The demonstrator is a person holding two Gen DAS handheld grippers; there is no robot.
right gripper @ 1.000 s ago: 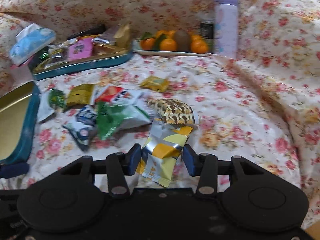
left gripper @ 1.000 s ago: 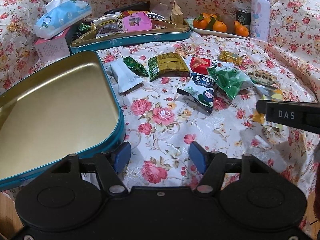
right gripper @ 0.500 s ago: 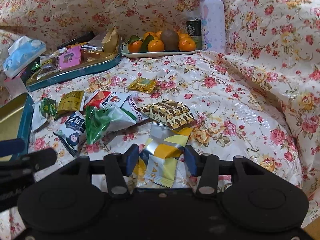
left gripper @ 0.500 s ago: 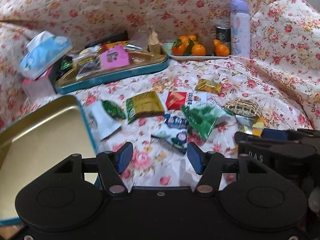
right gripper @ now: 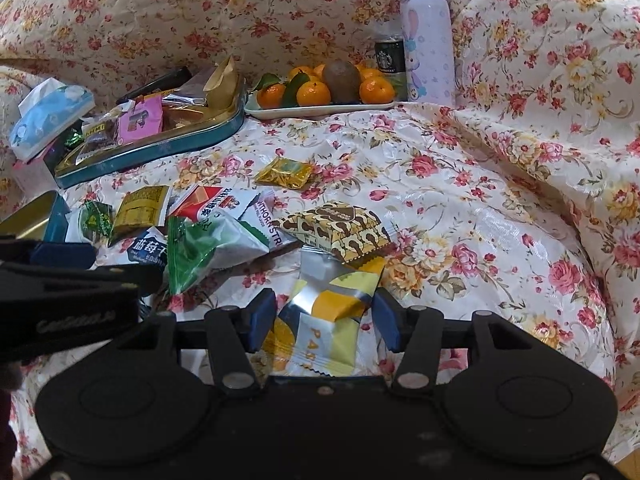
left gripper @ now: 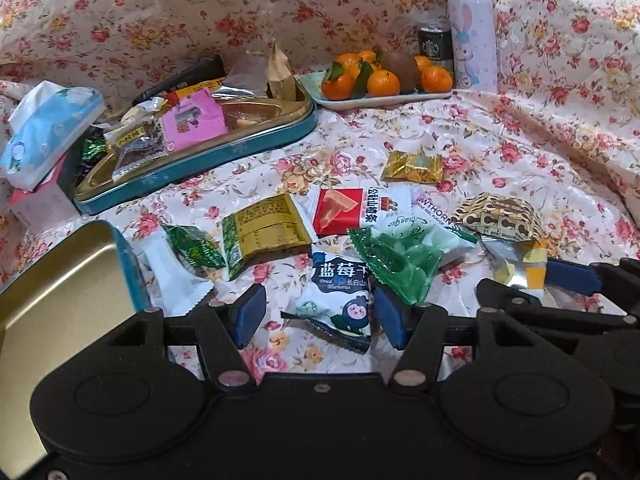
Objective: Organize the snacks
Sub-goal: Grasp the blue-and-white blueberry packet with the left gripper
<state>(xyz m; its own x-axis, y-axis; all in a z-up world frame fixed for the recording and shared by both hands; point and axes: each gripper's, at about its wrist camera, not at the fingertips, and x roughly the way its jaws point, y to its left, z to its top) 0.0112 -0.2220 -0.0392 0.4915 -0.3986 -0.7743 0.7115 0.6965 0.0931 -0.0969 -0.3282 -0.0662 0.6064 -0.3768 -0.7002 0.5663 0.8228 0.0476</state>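
Blueberry packet is seen lying on the floral cloth between the wide, empty jaws of the left gripper. Right view: a yellow-and-silver packet is framed, untouched, by the right gripper, whose jaws are opening.

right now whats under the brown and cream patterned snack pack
The patterned pack lies on the top edge of the yellow and silver packet, and on a white packet's corner. What else sits under it is covered.
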